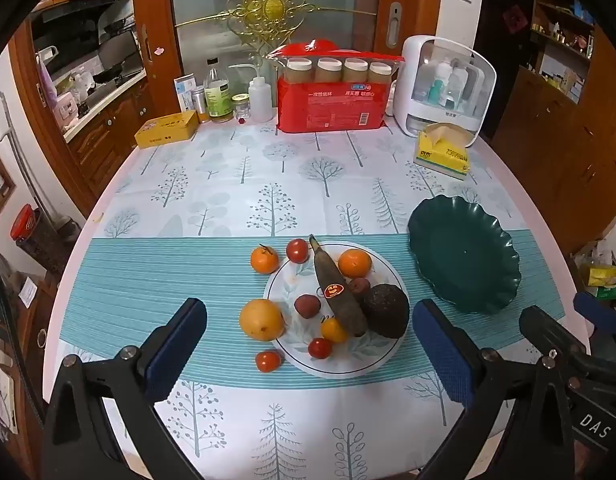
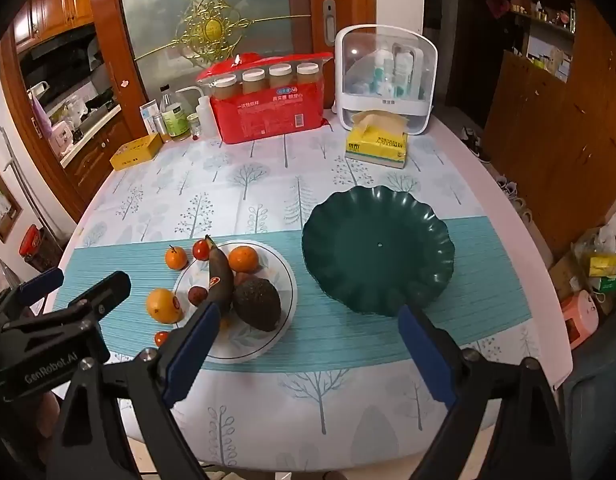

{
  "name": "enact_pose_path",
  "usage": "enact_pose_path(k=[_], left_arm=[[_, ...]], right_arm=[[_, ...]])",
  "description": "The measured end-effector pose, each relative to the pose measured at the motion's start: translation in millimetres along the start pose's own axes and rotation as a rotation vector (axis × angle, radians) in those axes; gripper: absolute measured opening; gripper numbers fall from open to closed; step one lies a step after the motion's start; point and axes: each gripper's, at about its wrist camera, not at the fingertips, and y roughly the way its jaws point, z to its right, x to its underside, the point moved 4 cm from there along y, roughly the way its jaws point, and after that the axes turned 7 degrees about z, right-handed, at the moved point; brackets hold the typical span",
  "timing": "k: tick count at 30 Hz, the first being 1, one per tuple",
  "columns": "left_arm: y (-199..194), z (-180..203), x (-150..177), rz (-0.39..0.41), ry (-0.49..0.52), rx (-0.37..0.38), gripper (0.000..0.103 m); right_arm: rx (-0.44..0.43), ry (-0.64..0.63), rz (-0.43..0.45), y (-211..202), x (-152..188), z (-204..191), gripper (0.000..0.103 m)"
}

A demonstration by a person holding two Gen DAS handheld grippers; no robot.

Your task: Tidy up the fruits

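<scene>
Fingers (image 1: 176, 344) of both grippers spread wide, holding nothing, touching nothing.

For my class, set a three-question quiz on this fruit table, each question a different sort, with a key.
1. True or false: the dark green scalloped plastic plate already holds fruit.
2. Multiple choice: the blackened banana with a red sticker lies (A) on the bare cloth, (B) on the white leaf-patterned round plate, (C) on the green plate.
3. Fill in: the big yellow-orange round fruit sits at the white plate's ____ edge in the left wrist view.

Key
1. False: it is empty.
2. B, beside the dark rough-skinned avocado.
3. Left. The left tool and right tool are both open and hold nothing.
</scene>
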Motion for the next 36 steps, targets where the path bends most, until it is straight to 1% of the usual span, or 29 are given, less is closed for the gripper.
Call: enact_pose_path(k=[2, 3, 4, 7, 8, 14, 15, 17, 31, 36], left_arm=[[0.1, 0.2, 0.5, -0.010, -0.013, 0.019, 0.102], [-0.2, 0.2, 0.8, -0.010, -0.012, 0.021, 0.102], [-0.6, -0.2, 1.0, -0.009, -0.011, 0.022, 0.102], [-0.6, -0.5, 3.3, -0.006, -0.005, 0.020, 0.102], [0.2, 3.0, 1.7, -0.011, 0.004, 0.007, 0.102], [-0.1, 6.2, 5.1, -0.027, -0.006, 0.015, 0.102], [7.9, 6.3, 6.6, -0.035, -0.007, 0.020, 0.102], [10.9, 8.1, 7.3, -0.038, -0.007, 0.024, 0.102], [11.5, 17.1, 8.7, -0.060, -0.001, 0.040, 0.102], [8.6, 20.4, 9.1, -0.053, -0.006, 0.028, 0.102]], right_arm=[[0.000, -0.010, -0.010, -0.2, 2.1, 2.5, 0.084], [0.012, -0.028, -0.028, -0.1, -3.8, -2.3, 0.083], [0.000, -0.027, -0.034, 2.5, -5.8, -0.9, 0.081], [0.000, -0.028, -0.010, 3.5, -3.2, 3.2, 0.078], [0.005, -0.032, -0.018, 7.7, -2.9, 2.2, 0.078], [0.010, -0.029, -0.034, 15.2, -1.9, 4.7, 0.078], [0.010, -0.029, -0.036, 15.9, -1.6, 5.2, 0.078], [0.015, -0.031, -0.040, 17.7, -0.9, 6.2, 0.078], [0.028, -0.050, -0.044, 19.4, -1.2, 9.5, 0.078], [0.027, -0.060, -0.037, 18.6, -1.6, 13.6, 0.078]])
